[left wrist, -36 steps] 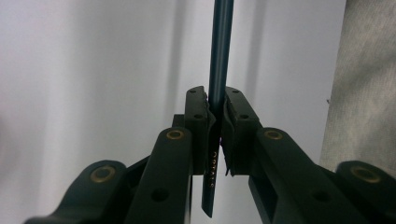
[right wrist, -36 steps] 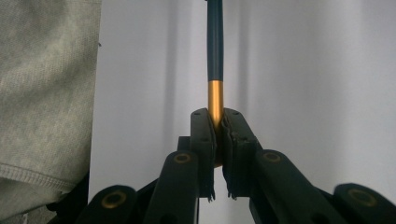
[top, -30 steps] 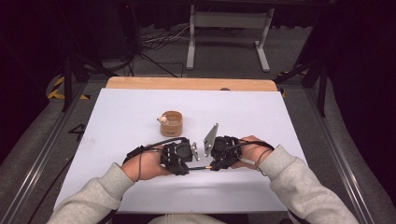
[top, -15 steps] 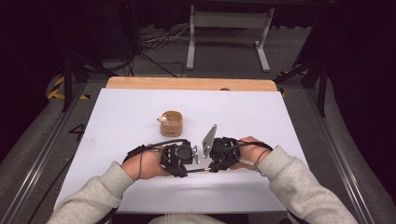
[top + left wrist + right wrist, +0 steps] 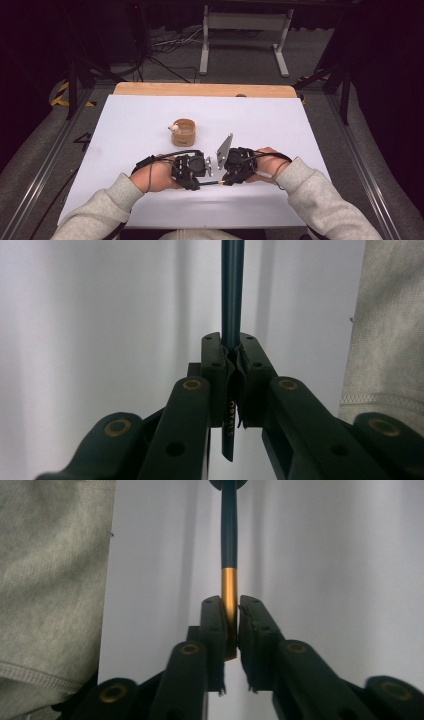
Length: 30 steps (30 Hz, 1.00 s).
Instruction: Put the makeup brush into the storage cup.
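A thin dark blue stick (image 5: 233, 290) with a gold end (image 5: 229, 587) spans the gap between my two grippers, low over the white table (image 5: 150, 115). My left gripper (image 5: 206, 174) is shut on the blue shaft, pads pressed on it (image 5: 233, 360). My right gripper (image 5: 223, 176) faces it from the right. Its jaws have just been opening, and the gold end still lies between the pads (image 5: 229, 607), against one of them with a thin gap at the other. In the high view the stick (image 5: 212, 183) shows as a short line between the jaw tips.
A small round wooden bowl (image 5: 184, 133) with a little white thing (image 5: 174, 128) at its rim stands behind the left hand. A grey plate (image 5: 225, 149) rises from the right gripper. Grey sleeves (image 5: 390, 340) (image 5: 50, 570) lie close beside the jaws.
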Available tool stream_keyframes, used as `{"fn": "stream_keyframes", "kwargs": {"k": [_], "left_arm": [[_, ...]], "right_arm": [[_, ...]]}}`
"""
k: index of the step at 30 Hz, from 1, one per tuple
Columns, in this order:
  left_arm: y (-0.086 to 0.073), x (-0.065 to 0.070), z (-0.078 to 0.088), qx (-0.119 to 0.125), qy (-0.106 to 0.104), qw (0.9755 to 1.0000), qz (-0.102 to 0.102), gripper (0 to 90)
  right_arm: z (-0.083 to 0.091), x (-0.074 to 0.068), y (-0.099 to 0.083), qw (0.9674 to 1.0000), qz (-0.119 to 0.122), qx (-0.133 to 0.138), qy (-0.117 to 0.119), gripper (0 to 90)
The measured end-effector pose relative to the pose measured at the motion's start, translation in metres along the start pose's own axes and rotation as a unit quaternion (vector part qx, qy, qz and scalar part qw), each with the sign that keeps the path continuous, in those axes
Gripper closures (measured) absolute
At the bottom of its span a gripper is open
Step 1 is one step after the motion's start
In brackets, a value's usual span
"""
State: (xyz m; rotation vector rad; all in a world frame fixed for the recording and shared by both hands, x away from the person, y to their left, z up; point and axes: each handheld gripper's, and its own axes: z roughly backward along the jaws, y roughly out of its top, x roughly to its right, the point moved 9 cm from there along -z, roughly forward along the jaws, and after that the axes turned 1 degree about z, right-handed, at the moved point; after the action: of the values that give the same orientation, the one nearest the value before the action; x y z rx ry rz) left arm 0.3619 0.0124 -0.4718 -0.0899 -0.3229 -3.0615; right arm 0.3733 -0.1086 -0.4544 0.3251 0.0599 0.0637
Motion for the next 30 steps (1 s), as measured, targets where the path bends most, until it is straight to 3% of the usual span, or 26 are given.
{"fn": "stream_keyframes", "kwargs": {"k": [3, 8, 9, 13, 18, 22, 24, 25, 26, 27, 29, 30], "left_arm": [[0.001, 0.0, 0.0, 0.01, 0.003, 0.9999, -0.007, 84.2], [0.001, -0.002, 0.002, 0.021, 0.004, 0.9998, 0.0, 84.2], [0.001, -0.003, 0.002, 0.023, 0.007, 0.9997, -0.001, 84.2], [0.001, -0.006, 0.003, 0.037, 0.012, 0.9992, 0.004, 84.2], [0.002, -0.009, 0.008, 0.064, 0.013, 0.9978, 0.014, 84.2], [0.003, -0.011, 0.012, 0.085, 0.018, 0.996, 0.02, 84.2], [0.003, -0.013, 0.016, 0.104, 0.022, 0.994, 0.025, 84.2], [0.003, -0.013, 0.016, 0.104, 0.022, 0.994, 0.025, 84.2], [0.003, -0.014, 0.017, 0.113, 0.024, 0.9929, 0.026, 84.2], [0.003, -0.014, 0.018, 0.125, 0.027, 0.9914, 0.027, 84.2], [0.004, -0.015, 0.02, 0.145, 0.032, 0.9885, 0.026, 84.2], [0.005, -0.016, 0.021, 0.161, 0.037, 0.9858, 0.028, 84.1]], "right_arm": [[0.003, 0.001, -0.001, 0.9999, -0.004, 0.01, -0.01, 66.9], [0.012, 0.004, -0.002, 0.9983, -0.023, 0.043, -0.032, 53.1], [0.014, 0.005, -0.003, 0.9976, -0.026, 0.05, -0.041, 46.9], [0.021, 0.009, -0.006, 0.994, -0.04, 0.081, -0.061, 36.1], [0.032, 0.012, -0.008, 0.9861, -0.062, 0.129, -0.084, 26.8], [0.042, 0.013, -0.011, 0.9755, -0.078, 0.178, -0.103, 21.9], [0.045, 0.013, -0.013, 0.9719, -0.082, 0.191, -0.11, 21.5], [0.045, 0.013, -0.013, 0.9719, -0.082, 0.191, -0.11, 21.5], [0.047, 0.013, -0.015, 0.9698, -0.084, 0.199, -0.113, 21.5], [0.049, 0.013, -0.016, 0.965, -0.089, 0.217, -0.118, 21.5], [0.052, 0.013, -0.018, 0.9601, -0.092, 0.234, -0.122, 21.5], [0.052, 0.013, -0.019, 0.9585, -0.093, 0.239, -0.125, 21.5]]}}
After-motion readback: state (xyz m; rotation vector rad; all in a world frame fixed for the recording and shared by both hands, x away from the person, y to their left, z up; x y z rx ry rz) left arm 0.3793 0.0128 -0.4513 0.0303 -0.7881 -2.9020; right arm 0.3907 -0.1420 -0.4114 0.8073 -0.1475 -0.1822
